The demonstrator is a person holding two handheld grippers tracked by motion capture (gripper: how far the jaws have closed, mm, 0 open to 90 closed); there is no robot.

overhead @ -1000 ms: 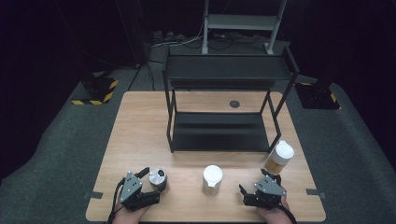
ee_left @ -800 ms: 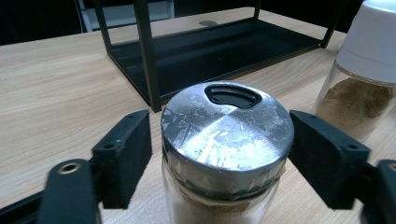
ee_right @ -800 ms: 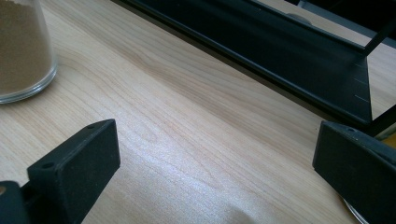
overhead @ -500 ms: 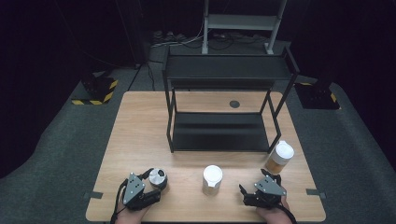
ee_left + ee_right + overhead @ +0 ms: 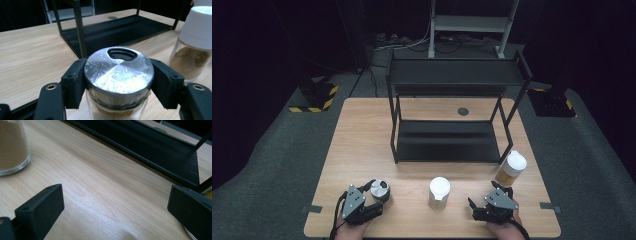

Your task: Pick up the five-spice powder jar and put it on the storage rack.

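Spice jar with a silver metal lid, lower left of the high view, upright on the wooden table near its front edge. In the left gripper view it sits at lower centre, with pale powder visible through the glass below the lid.

Left hand enters at the bottom edge of the high view, left of centre, forearm barely in frame. Left gripper lies low over the tabletop, angled up and to the right toward the jar. Its jaws have just been closing and now pinch the jar: in the left gripper view both black pads press the lid's rim from either side, no gap showing.

Right hand enters at the bottom edge, lower right of the high view. Right gripper sits low over the table, pointing toward the upper left of the frame. Jaws spread wide; bare wood between them in the right gripper view, touching nothing.

White-lidded jar stands at bottom centre, between the two grippers. Second white-lidded jar with brown contents stands to the upper right of the right gripper, just beside the front right leg of the black metal two-tier rack.
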